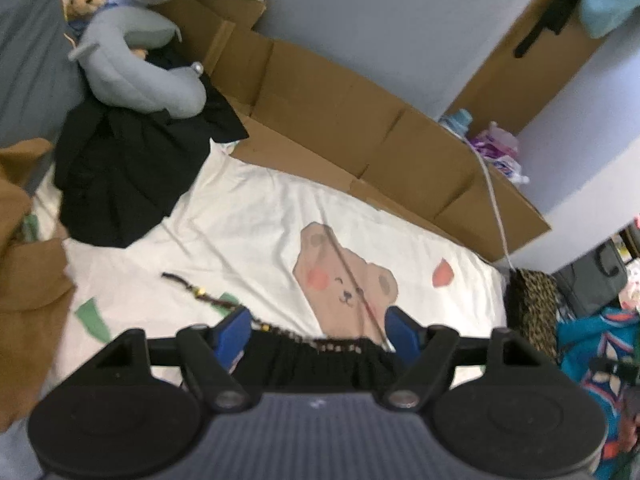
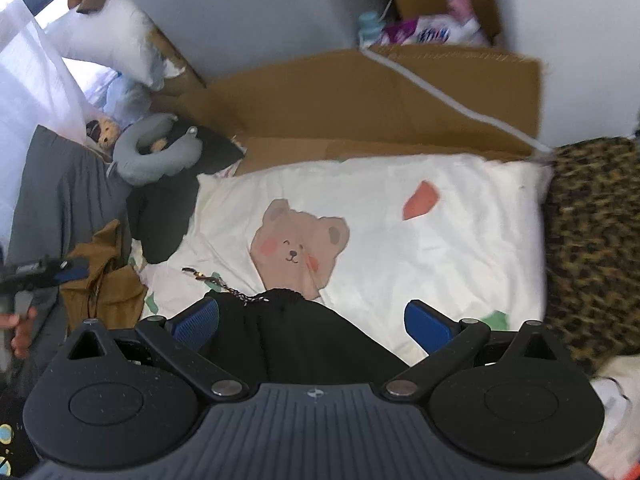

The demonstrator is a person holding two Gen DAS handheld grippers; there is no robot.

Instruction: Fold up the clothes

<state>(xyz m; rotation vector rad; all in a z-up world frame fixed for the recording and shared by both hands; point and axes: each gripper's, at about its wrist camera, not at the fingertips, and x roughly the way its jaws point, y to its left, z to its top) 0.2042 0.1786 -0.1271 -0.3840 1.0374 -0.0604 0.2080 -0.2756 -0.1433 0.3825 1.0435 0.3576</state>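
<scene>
- Left claw: jaws wide, black garment with elastic waistband between the blue pads; pads don't appear to press it.
- Right claw: jaws wide, same black garment bunched between them, lying against the left pad; right pad clear of it.
- Garment lies at the near edge of the bed sheet, white with bear print.
- Beaded drawstring trails from the waistband across the sheet.
- Second dark clothes pile at far left under a grey neck pillow.
- Cardboard along the wall.
- Writing: package on the cardboard has print, too blurred to read.
</scene>
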